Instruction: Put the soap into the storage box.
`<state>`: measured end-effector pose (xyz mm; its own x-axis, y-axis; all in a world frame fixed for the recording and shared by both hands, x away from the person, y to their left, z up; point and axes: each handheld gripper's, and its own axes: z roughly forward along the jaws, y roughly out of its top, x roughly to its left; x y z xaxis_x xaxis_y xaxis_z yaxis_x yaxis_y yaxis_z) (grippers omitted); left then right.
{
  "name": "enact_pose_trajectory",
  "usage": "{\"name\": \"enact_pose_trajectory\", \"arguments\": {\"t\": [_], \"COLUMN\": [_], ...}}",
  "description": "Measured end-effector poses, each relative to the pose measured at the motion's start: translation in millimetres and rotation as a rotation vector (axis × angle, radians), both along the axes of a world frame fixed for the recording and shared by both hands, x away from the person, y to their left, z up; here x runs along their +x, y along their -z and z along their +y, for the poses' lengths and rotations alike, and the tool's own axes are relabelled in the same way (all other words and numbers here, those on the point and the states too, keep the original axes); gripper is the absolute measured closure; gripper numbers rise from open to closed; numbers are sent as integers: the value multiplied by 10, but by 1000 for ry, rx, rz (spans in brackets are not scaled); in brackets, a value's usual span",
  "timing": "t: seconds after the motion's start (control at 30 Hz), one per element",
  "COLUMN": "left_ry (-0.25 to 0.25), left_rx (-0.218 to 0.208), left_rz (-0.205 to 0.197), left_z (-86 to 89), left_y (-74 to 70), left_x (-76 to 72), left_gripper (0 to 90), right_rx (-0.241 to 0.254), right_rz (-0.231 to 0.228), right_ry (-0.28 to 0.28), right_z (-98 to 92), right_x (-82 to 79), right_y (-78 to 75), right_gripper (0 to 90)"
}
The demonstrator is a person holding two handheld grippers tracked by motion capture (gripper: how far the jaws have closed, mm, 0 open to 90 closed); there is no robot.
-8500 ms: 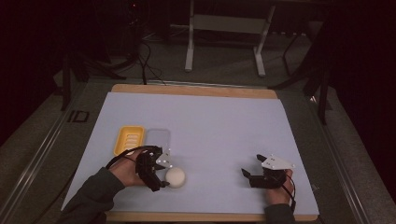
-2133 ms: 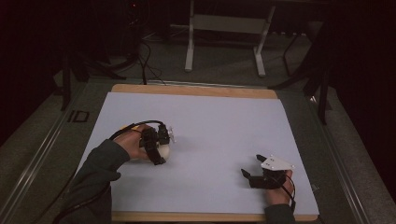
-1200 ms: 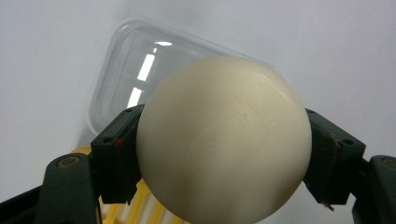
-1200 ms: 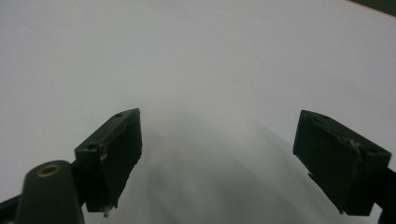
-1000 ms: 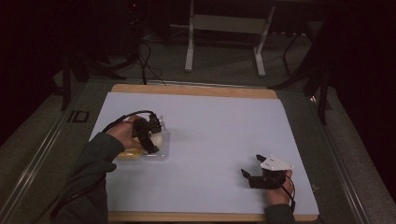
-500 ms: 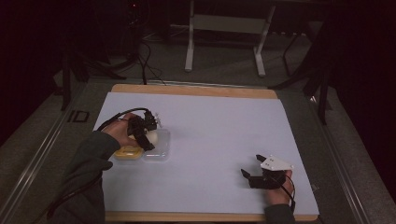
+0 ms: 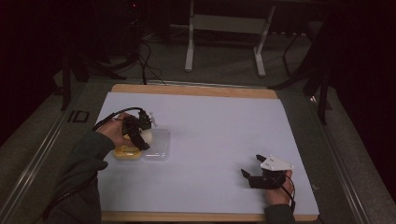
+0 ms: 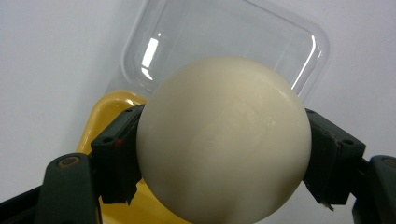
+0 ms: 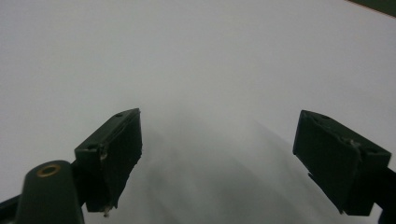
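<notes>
A cream-white ball (image 8: 224,140) is clamped between the two black jaws of my left gripper (image 7: 140,137), both pads pressing its sides. The ball (image 7: 146,136) hangs over a yellow tray (image 7: 126,151) and a clear plastic lid or tray (image 7: 158,150) lying side by side on the white table sheet. In the left gripper view the clear tray (image 8: 280,42) lies beyond the ball and the yellow tray (image 8: 105,116) below left. My right gripper (image 7: 254,175) rests near the front right of the table, jaws wide apart with only bare white sheet (image 9: 210,70) between them.
The white sheet covers a wooden-edged table (image 7: 187,89). Behind the table stand a metal frame's legs (image 7: 224,42) and loose cables (image 7: 144,60) on a dark floor. A black cable (image 7: 109,116) trails from the left gripper.
The left gripper with the ball has shifted slightly back and right over the trays. The right gripper has stayed where it was.
</notes>
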<state>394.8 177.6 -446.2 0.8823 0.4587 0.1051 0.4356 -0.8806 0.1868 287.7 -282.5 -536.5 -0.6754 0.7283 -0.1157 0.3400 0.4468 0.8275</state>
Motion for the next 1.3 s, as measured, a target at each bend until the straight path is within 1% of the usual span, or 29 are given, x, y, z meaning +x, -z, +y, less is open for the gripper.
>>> {"name": "enact_pose_trajectory", "arguments": {"t": [0.03, 0.17, 0.23, 0.33, 0.37, 0.57, 0.83, 1.2, 1.3], "left_ry": [2, -16, -16, -20, -30, -51, -65, -82, -89], "left_rx": [0, -12, -12, -10, -14, -18, -18, -2, -7], "left_rz": [-1, 7, 7, 15, 17, 25, 34, 45, 48], "left_z": [13, 69, 69, 120, 134, 215, 302, 380, 398], "left_y": [1, 12, 12, 27, 35, 62, 89, 143, 153], "left_x": [3, 8, 8, 7, 4, 1, 0, -11, -13], "left_gripper": [249, 249, 249, 249, 249, 249, 249, 249, 249], "right_rx": [0, -2, -2, -2, -2, -3, -3, -7, -7], "right_rz": [0, 0, -1, 0, 0, 0, 0, -2, -4], "right_ry": [0, -1, 0, -1, -1, 0, 1, -1, 0], "right_z": [0, 1, 2, 2, 2, 4, 4, 8, 7], "right_x": [0, 0, 0, 0, 0, -2, -2, -3, -4], "right_y": [0, 0, 0, 1, 1, 0, 1, 1, 1], "right_gripper": [155, 155, 155, 154, 154, 155, 154, 154, 155]}}
